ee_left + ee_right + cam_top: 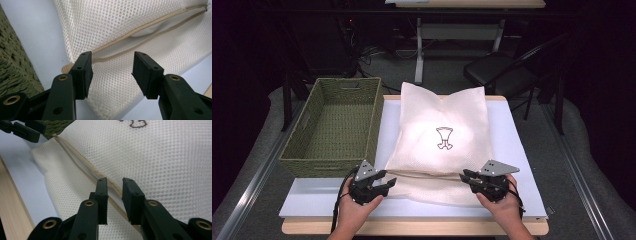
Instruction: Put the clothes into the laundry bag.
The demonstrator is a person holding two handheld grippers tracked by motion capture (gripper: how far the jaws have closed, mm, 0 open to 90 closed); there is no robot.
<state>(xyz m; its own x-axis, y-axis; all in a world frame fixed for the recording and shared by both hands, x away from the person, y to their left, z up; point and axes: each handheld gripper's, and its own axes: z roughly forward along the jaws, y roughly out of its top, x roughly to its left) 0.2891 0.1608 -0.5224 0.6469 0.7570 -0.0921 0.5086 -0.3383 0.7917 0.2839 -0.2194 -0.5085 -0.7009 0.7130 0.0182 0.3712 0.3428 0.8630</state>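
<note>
I hold my left gripper (381,183) at the left end of the mesh pillow cover's (443,135) zipper opening (140,31), jaws spread wide and empty. My right gripper (468,178) sits at the other end, jaws narrowly parted astride the tan zipper edge, not clamped. The opening runs crosswise between my grippers, equally near both, right of the woven basket (332,120).

A cream mesh pillowcase (442,135) with a tan zipper (140,30) lies beside an olive-green woven basket (334,125).
</note>
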